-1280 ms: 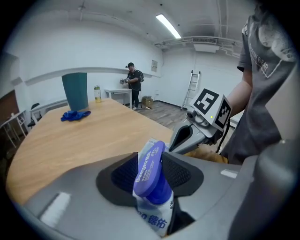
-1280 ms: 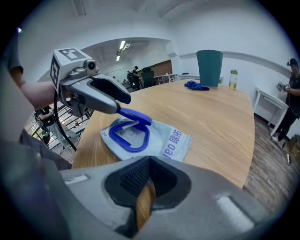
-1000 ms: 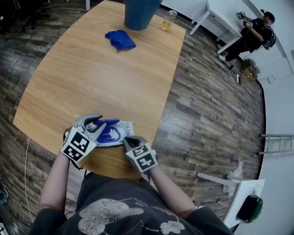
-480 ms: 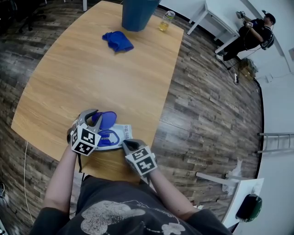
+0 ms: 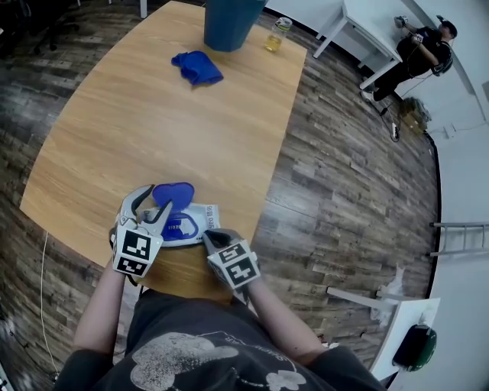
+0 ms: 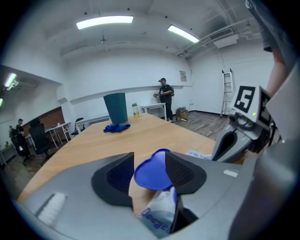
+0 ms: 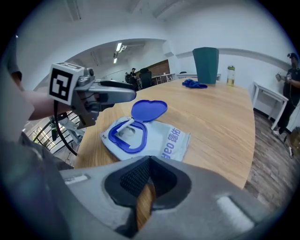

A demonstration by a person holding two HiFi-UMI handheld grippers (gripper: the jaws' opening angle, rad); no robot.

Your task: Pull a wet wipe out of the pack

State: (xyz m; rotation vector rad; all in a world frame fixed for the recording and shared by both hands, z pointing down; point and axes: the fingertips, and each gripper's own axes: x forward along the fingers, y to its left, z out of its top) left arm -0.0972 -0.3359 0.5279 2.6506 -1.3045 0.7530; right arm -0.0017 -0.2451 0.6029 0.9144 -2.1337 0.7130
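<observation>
The wet wipe pack [image 5: 200, 220] lies flat on the table [image 5: 153, 130], close to its near edge. Its blue flip lid [image 5: 173, 194] stands raised, and the oval opening [image 7: 126, 134] shows white inside. The left tool [image 5: 157, 201] reaches over the pack's left end. Its jaws are opening with the lid between them, and the pads no longer press on it. The right tool [image 5: 208, 237] sits at the pack's near right corner, its jaws together with nothing between them and bare wood under their tips. At the table's far end lie a crumpled blue cloth [image 5: 197, 66], a teal bin [image 5: 229, 19] and 1 bottle [image 5: 280, 34].
</observation>
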